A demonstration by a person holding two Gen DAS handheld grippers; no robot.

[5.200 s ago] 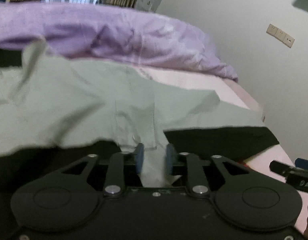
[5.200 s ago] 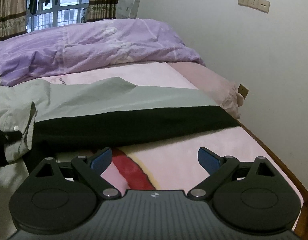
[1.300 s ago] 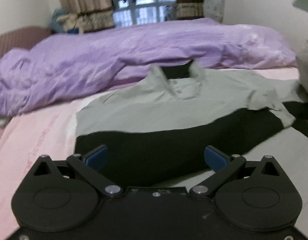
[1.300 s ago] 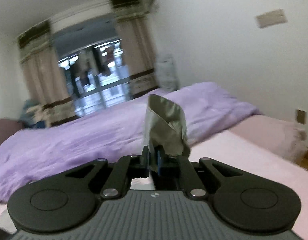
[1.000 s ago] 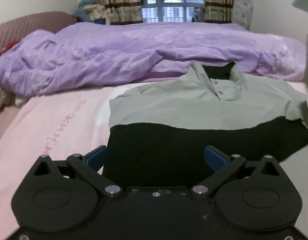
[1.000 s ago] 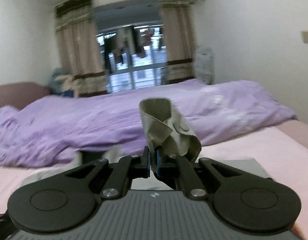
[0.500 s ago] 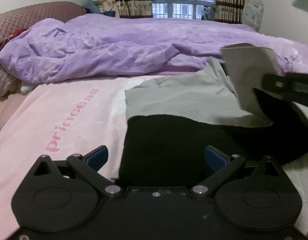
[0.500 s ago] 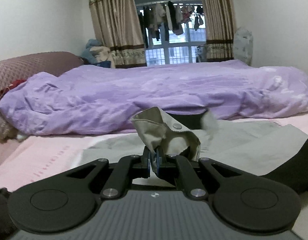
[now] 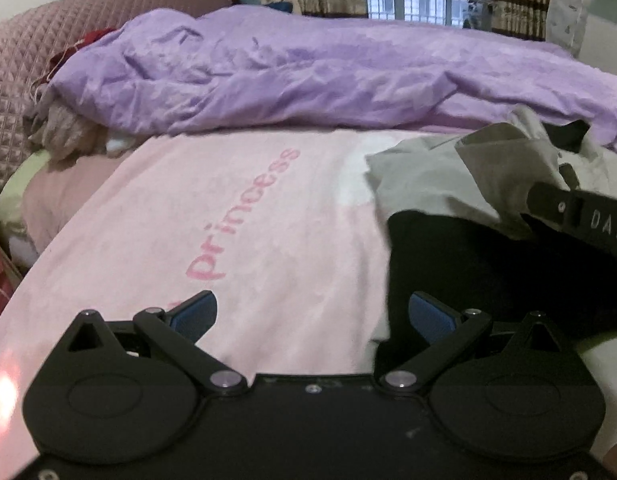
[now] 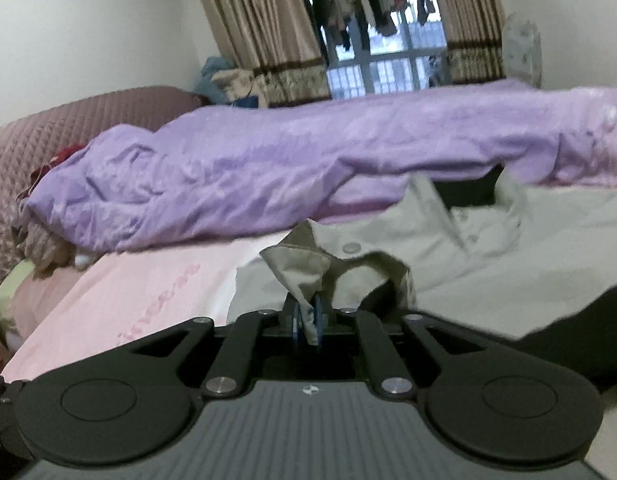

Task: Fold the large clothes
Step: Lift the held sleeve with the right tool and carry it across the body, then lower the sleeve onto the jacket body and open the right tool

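Observation:
A grey and black polo shirt (image 10: pixel 508 268) lies on the pink bed sheet (image 10: pixel 148 296), collar toward the purple duvet. My right gripper (image 10: pixel 307 322) is shut on the shirt's grey sleeve cuff (image 10: pixel 304 272) and holds it folded over the shirt's left part. In the left wrist view the shirt (image 9: pixel 428 184) lies at the right, with the right gripper's body (image 9: pixel 580 220) above its black lower part (image 9: pixel 488 264). My left gripper (image 9: pixel 312 314) is open and empty, low over the sheet beside the shirt's left edge.
A crumpled purple duvet (image 9: pixel 308 76) runs across the back of the bed. A quilted mauve headboard (image 9: pixel 36 48) and a pile of cloth (image 9: pixel 64 132) are at the left. Curtains and a window (image 10: pixel 388 52) stand behind. The sheet carries pink lettering (image 9: pixel 244 216).
My right gripper has carried the sleeve leftward and down over the shirt. My left gripper has swung left, so the shirt now sits at the right of its view.

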